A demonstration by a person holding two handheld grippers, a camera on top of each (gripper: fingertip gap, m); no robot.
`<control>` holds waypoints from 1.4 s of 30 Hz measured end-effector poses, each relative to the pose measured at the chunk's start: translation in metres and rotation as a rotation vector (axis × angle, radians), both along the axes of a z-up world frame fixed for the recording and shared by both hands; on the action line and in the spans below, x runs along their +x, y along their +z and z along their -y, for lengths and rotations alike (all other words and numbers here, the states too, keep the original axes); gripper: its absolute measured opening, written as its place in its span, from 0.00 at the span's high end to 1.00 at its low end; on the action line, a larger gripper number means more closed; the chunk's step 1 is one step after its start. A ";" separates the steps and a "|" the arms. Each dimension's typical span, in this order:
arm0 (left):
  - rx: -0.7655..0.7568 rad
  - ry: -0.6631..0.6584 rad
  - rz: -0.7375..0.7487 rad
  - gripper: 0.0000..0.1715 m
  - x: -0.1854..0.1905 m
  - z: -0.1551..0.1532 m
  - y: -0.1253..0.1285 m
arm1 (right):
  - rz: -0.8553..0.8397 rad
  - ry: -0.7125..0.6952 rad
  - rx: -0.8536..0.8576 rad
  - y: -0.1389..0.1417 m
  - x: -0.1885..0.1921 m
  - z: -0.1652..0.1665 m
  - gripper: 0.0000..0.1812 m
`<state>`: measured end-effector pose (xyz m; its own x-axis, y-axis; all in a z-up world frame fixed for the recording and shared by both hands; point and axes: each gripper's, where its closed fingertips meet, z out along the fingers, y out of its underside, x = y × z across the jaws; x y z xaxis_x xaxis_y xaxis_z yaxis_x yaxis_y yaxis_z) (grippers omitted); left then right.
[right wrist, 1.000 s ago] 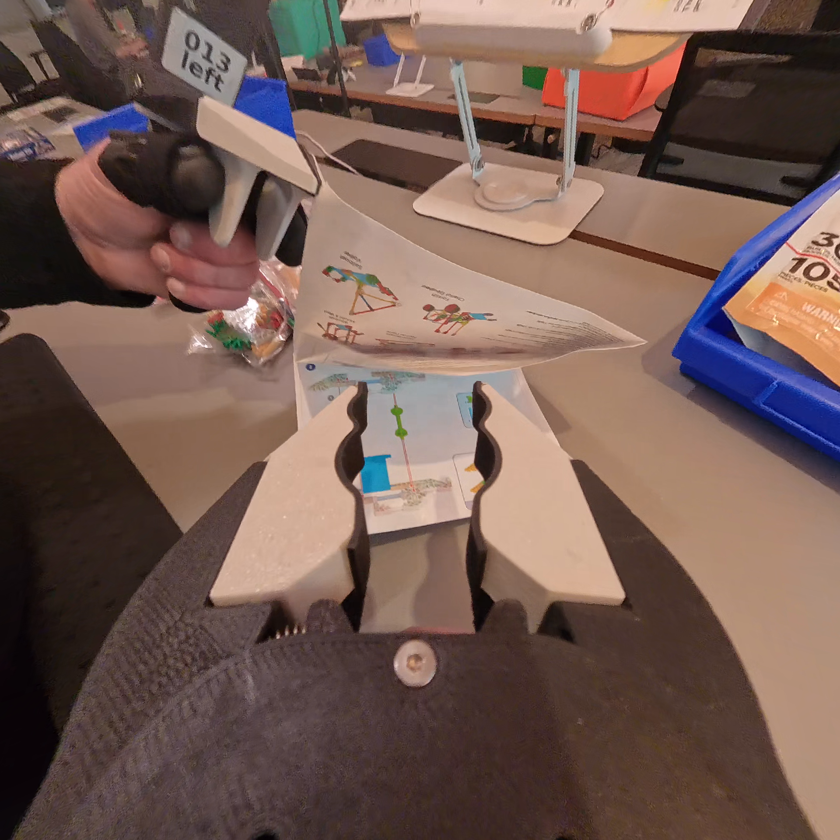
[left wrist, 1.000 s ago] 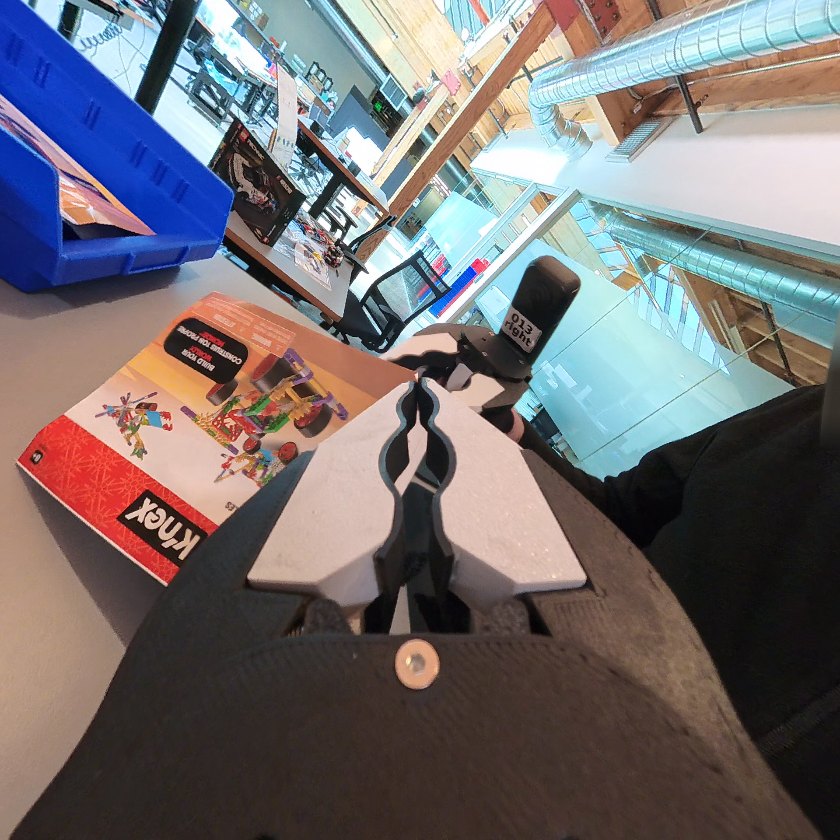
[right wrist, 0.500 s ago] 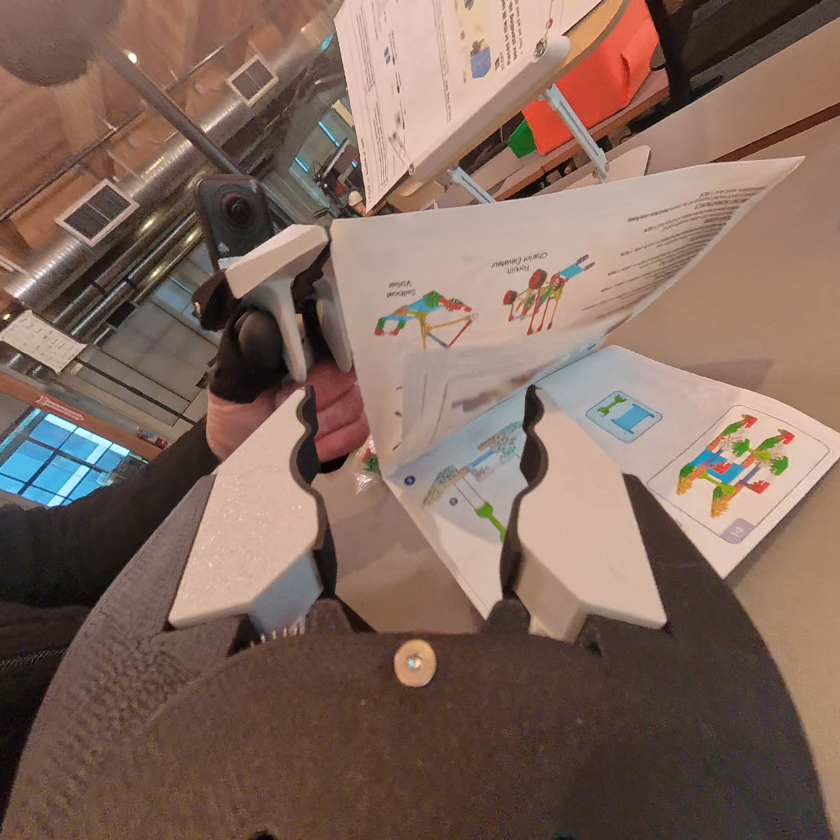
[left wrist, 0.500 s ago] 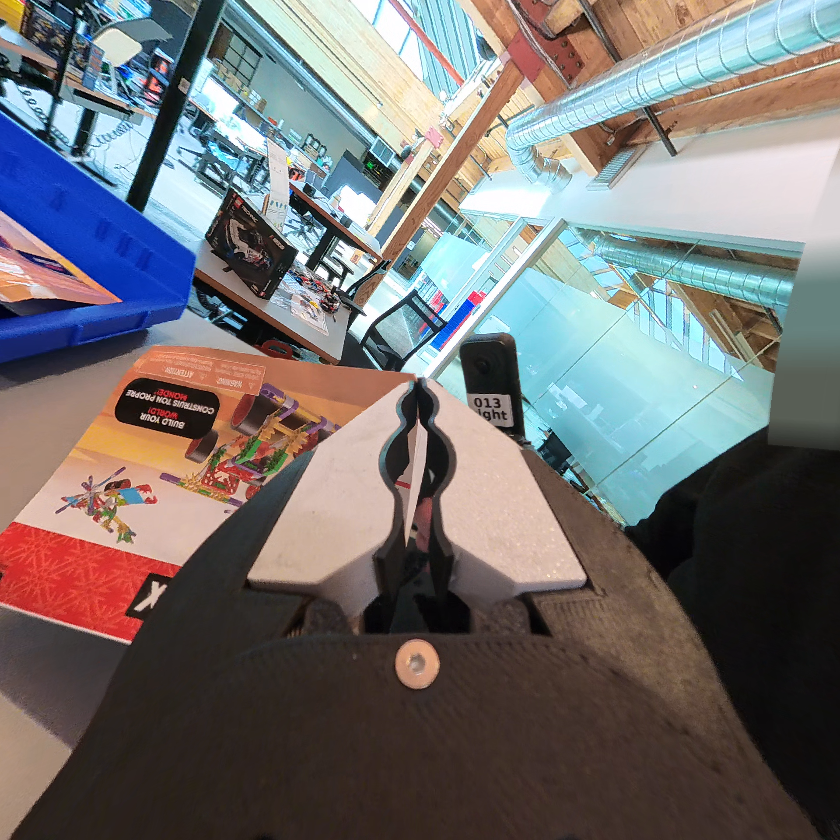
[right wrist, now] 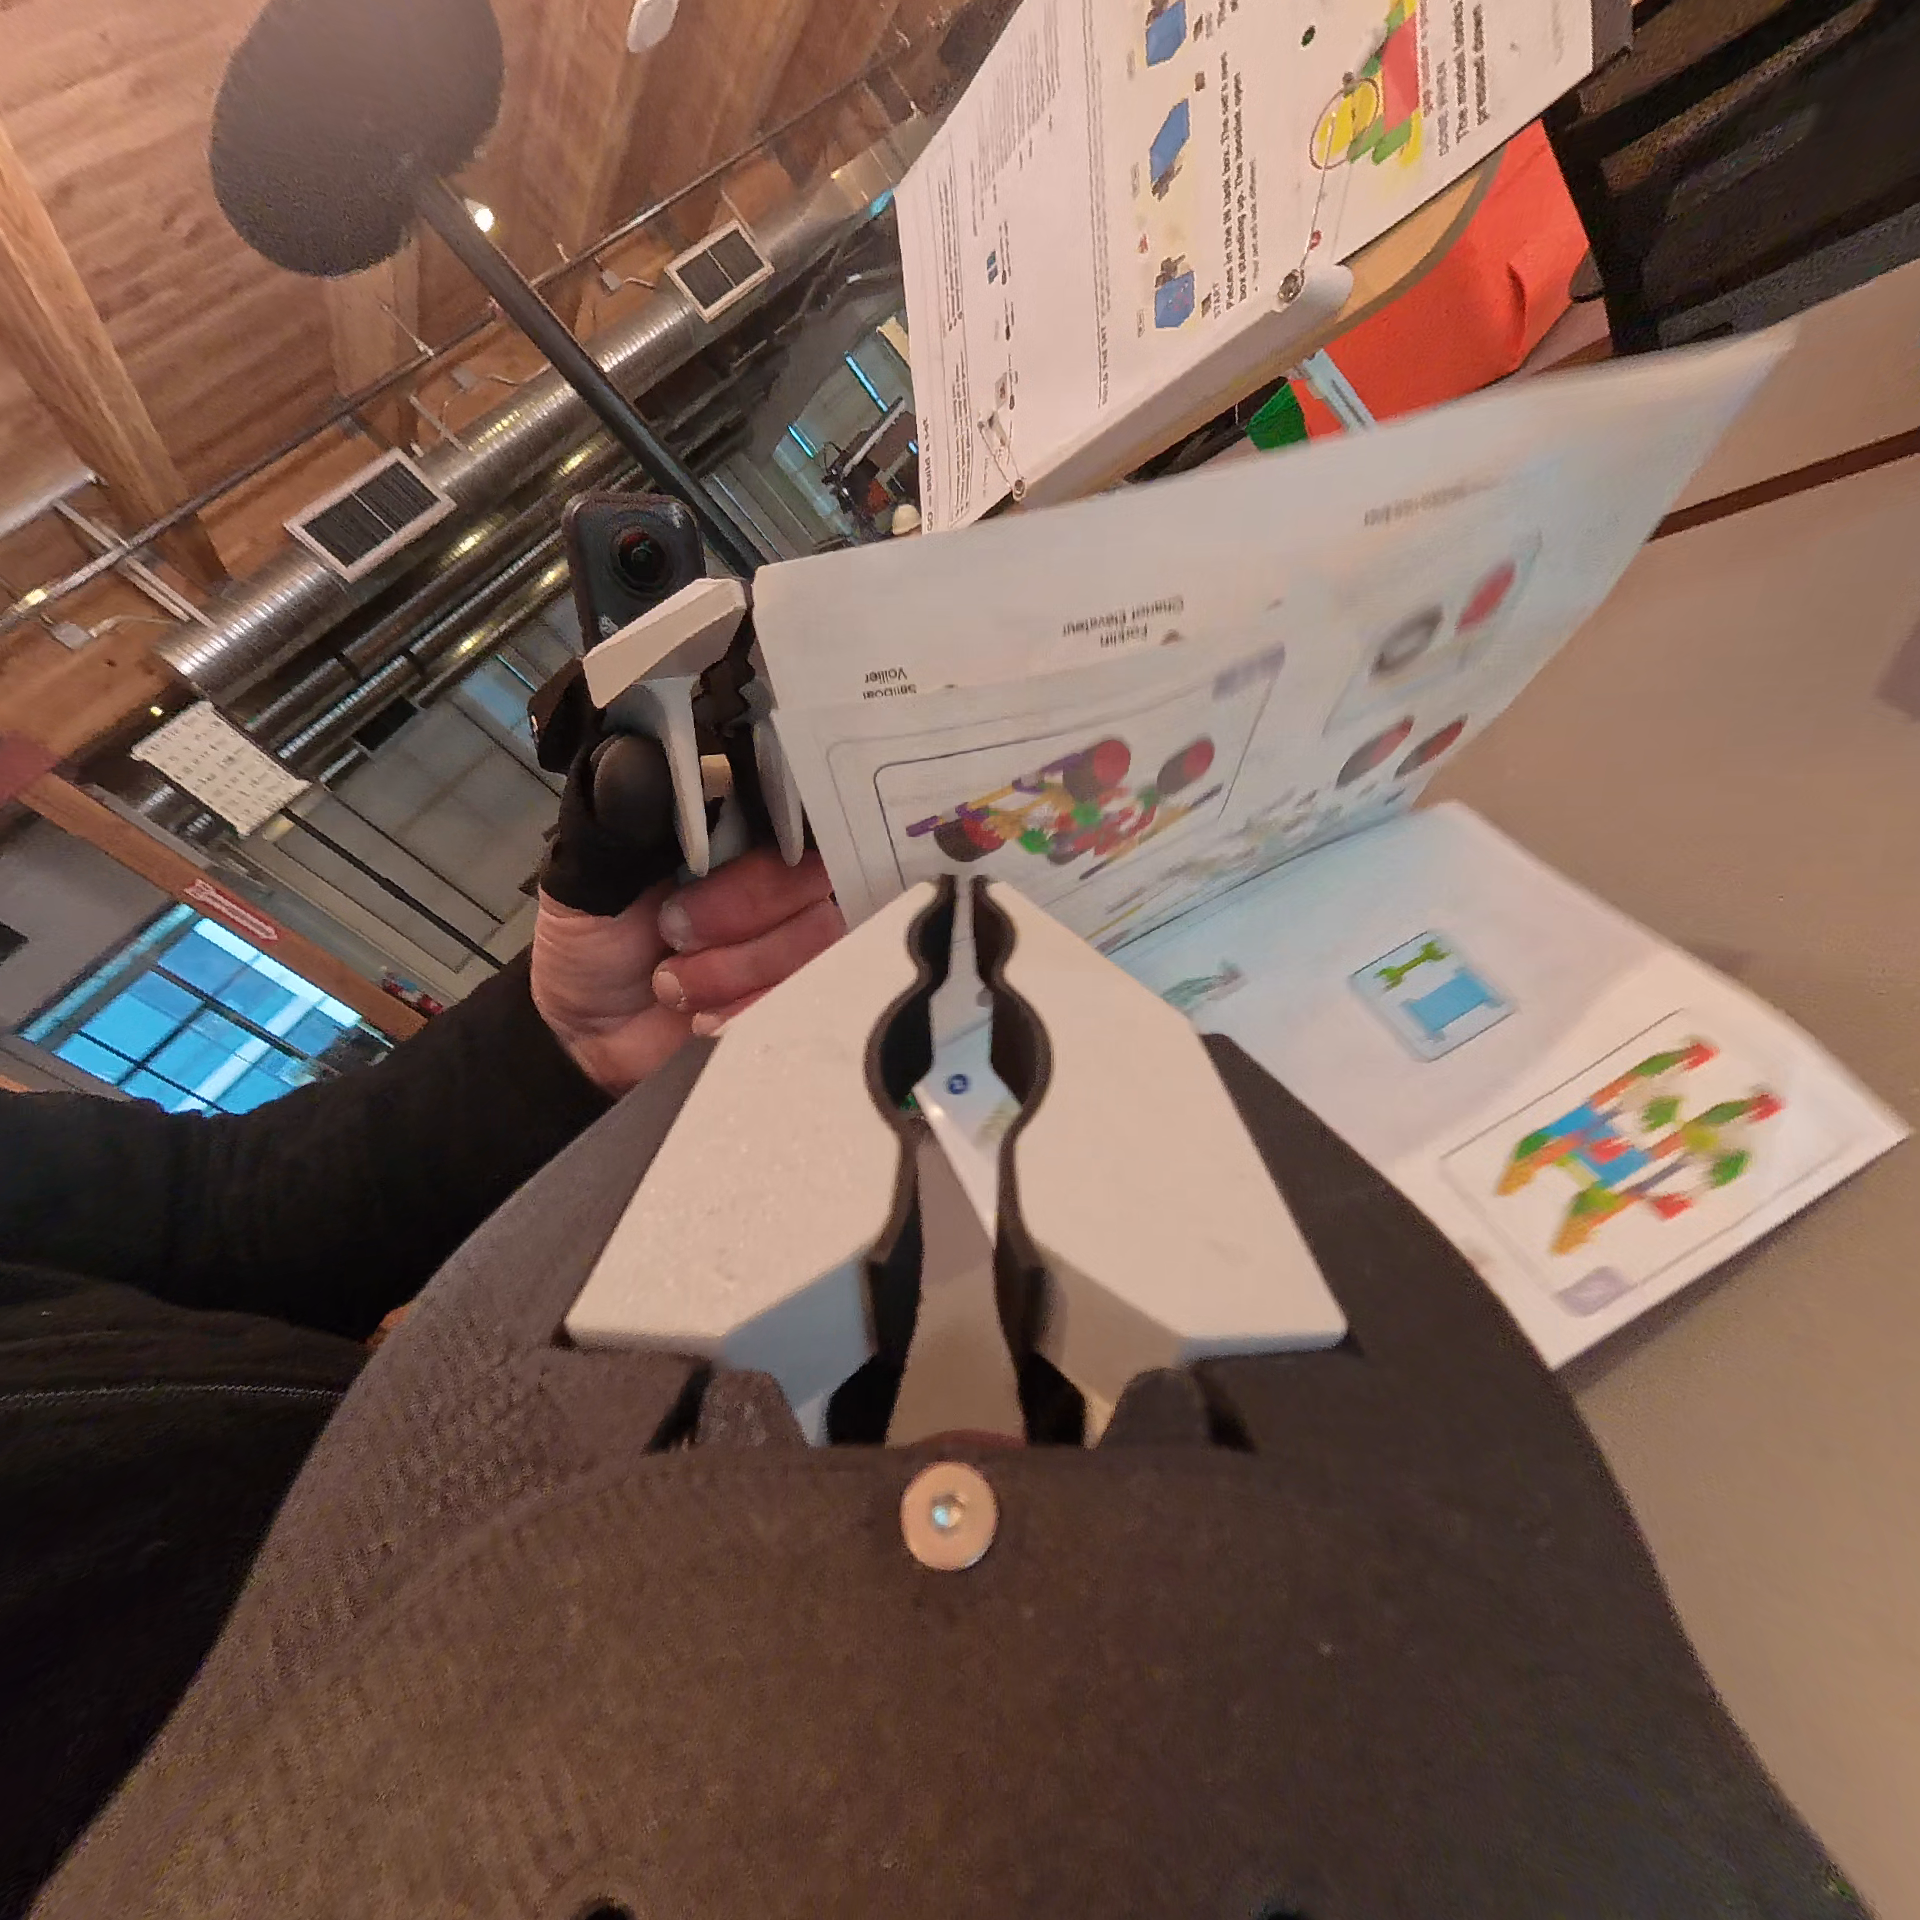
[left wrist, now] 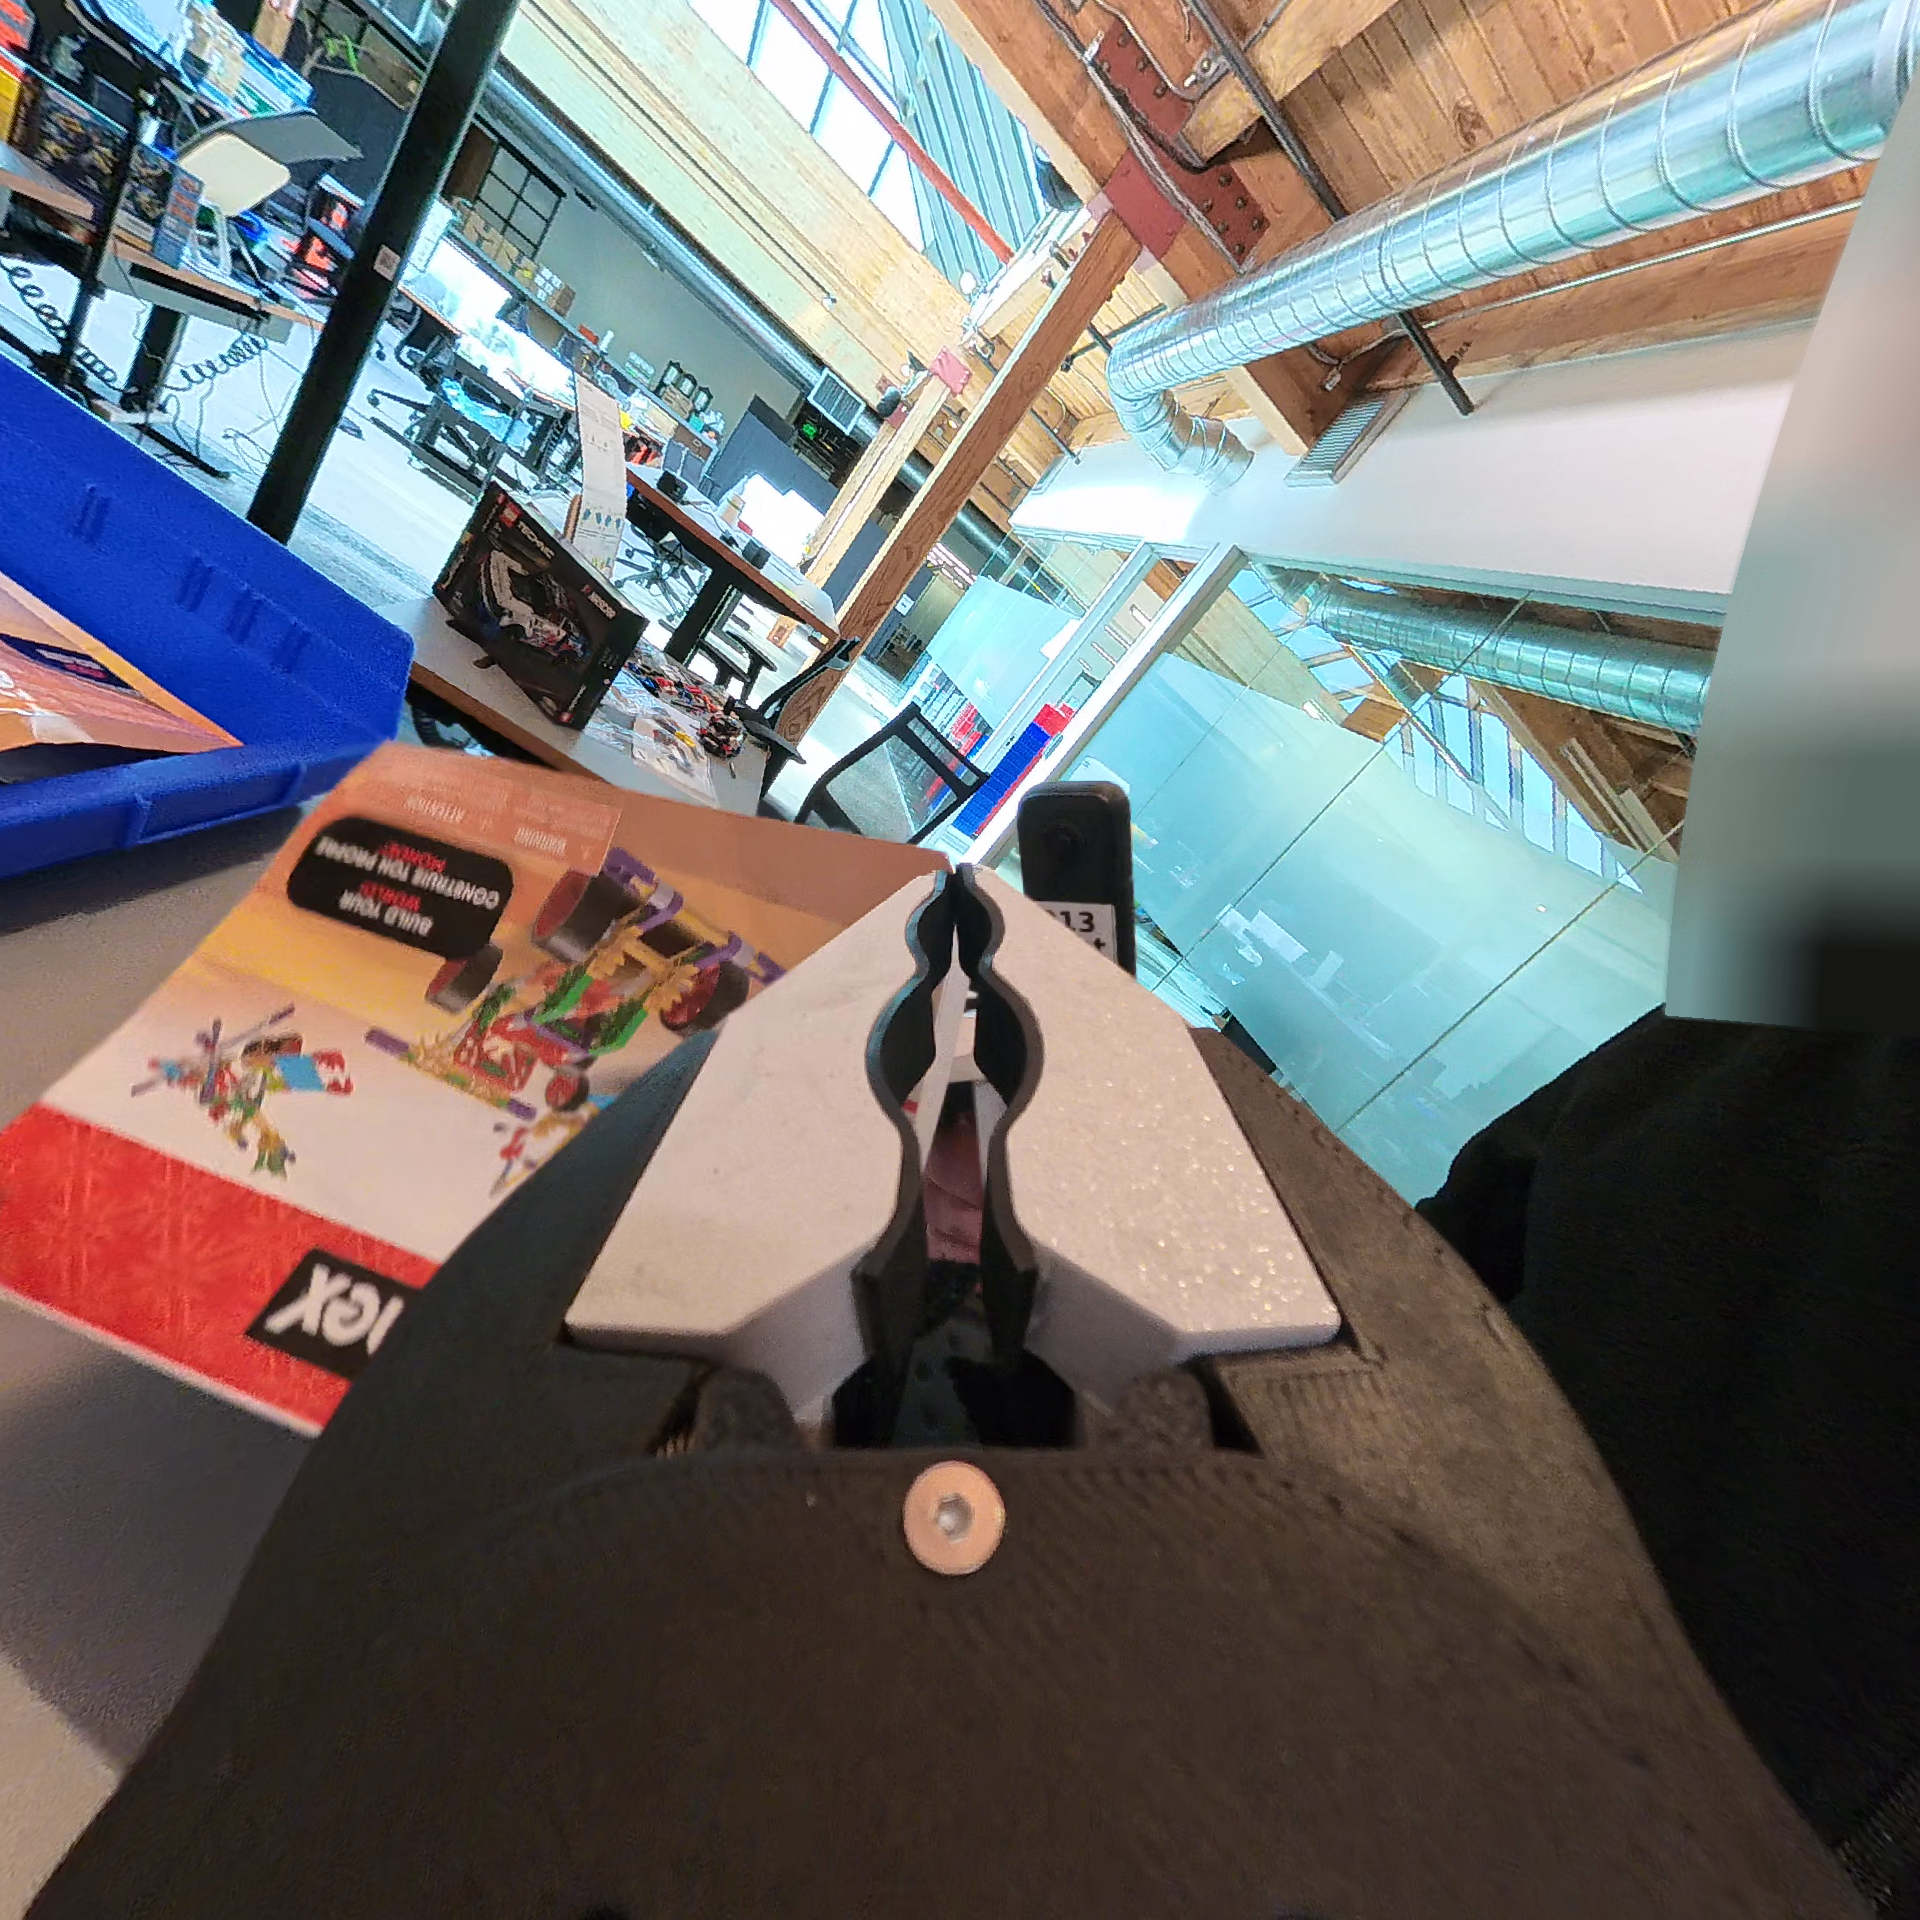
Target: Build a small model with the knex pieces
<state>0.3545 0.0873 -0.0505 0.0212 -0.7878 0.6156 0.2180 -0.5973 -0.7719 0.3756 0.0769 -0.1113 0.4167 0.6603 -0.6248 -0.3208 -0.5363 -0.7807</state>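
Since a moment earlier the right tool (right wrist: 961, 888) had closed onto an inner page (right wrist: 1039, 810) of the booklet (right wrist: 1558, 1091) on the bench (right wrist: 1714, 779), while the left tool (left wrist: 956, 883) stayed clamped on its lifted cover (left wrist: 312, 987).

A high timber ceiling (left wrist: 1403, 156) on heavy wooden beams (left wrist: 966, 457) carries silver spiral ducts (left wrist: 1558, 208). Daylight falls through a long skylight (left wrist: 883, 135) and glass partition walls (left wrist: 1299, 883). Desks (left wrist: 717, 540) and black office chairs (left wrist: 894, 758) stand beyond the grey bench (left wrist: 104, 1475); a black column (left wrist: 374, 260) rises left.
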 end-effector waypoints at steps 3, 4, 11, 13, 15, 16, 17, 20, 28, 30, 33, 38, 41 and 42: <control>0.000 0.003 0.002 1.00 0.002 0.001 0.000 | 0.018 0.011 -0.029 -0.001 -0.009 0.003 0.68; 0.001 0.004 0.003 1.00 0.002 0.002 0.000 | 0.006 0.009 -0.045 -0.002 -0.011 0.005 0.63; 0.003 -0.016 0.004 1.00 0.011 0.010 -0.001 | -0.059 -0.007 -0.093 -0.001 -0.019 0.017 0.71; 0.008 -0.021 0.008 1.00 0.013 0.010 0.001 | -0.083 -0.017 -0.087 0.002 -0.013 0.016 0.81; 0.008 -0.027 0.016 1.00 0.013 0.011 0.003 | -0.076 -0.024 -0.085 0.000 -0.008 0.014 0.86; 0.012 -0.025 0.016 1.00 0.014 0.010 0.003 | -0.078 -0.029 -0.082 0.000 -0.005 0.013 0.88; 0.014 -0.026 0.019 1.00 0.013 0.010 0.004 | -0.086 -0.033 -0.081 0.001 -0.003 0.012 0.91; 0.021 -0.035 0.027 1.00 0.013 0.011 0.007 | -0.098 -0.035 -0.083 0.000 0.002 0.009 0.98; 0.080 0.001 0.024 1.00 -0.003 0.005 0.022 | 0.001 -0.067 -0.024 0.009 0.016 -0.008 1.00; 0.092 0.020 -0.001 1.00 -0.009 0.002 0.023 | 0.035 -0.062 0.003 0.016 0.020 -0.012 1.00; 0.124 0.051 -0.105 1.00 -0.008 0.003 0.014 | 0.091 -0.039 0.047 0.026 0.019 -0.015 1.00; 0.137 0.054 -0.247 0.67 0.011 0.010 0.002 | 0.239 0.036 0.157 0.039 -0.004 -0.012 1.00; 0.095 0.078 -0.265 0.66 0.012 0.010 -0.006 | 0.304 0.096 0.200 0.041 -0.022 -0.008 1.00; 0.071 0.099 -0.244 0.68 0.009 0.006 -0.006 | 0.316 0.117 0.207 0.041 -0.028 -0.006 1.00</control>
